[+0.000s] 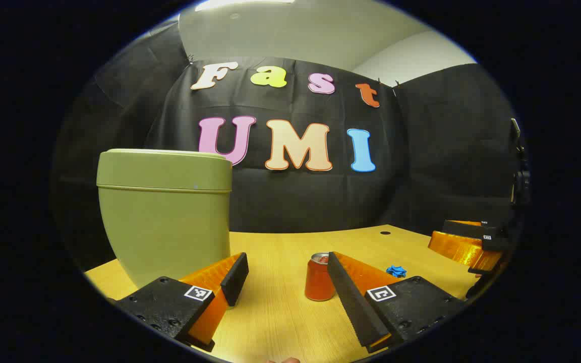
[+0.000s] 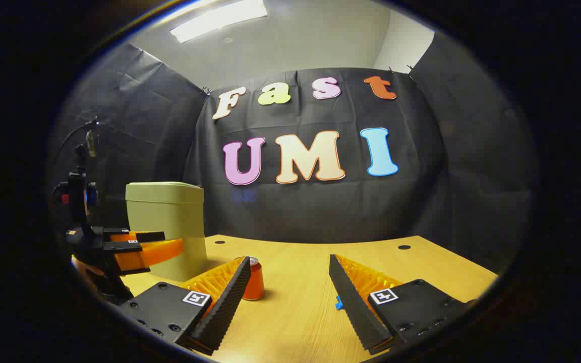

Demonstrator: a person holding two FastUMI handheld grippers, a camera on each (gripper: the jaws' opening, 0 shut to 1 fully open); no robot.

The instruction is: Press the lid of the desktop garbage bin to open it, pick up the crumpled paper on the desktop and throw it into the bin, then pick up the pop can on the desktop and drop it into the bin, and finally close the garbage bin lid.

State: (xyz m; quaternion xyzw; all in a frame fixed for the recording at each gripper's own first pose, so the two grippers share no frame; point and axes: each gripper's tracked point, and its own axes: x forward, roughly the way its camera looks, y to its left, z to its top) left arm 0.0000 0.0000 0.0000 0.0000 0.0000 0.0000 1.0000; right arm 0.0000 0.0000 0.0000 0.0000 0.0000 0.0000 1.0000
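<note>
An olive-green desktop bin (image 1: 164, 212) stands at the left of the wooden table with its lid down; it is also seen as the bin (image 2: 167, 229) in the right gripper view. A red pop can (image 1: 319, 277) stands upright just beyond my left gripper (image 1: 285, 262), which is open and holds nothing. Blue crumpled paper (image 1: 396, 271) lies to the right of the can. My right gripper (image 2: 289, 263) is open and empty too. The can (image 2: 256, 280) shows behind one of its fingers, and the paper (image 2: 339, 303) peeks out behind the other.
The wooden table (image 1: 280, 312) has small round holes near its back edge, one hole (image 2: 404, 247) at the right. The right gripper (image 1: 437, 243) hovers at the table's right side. The left gripper (image 2: 172, 242) sits in front of the bin.
</note>
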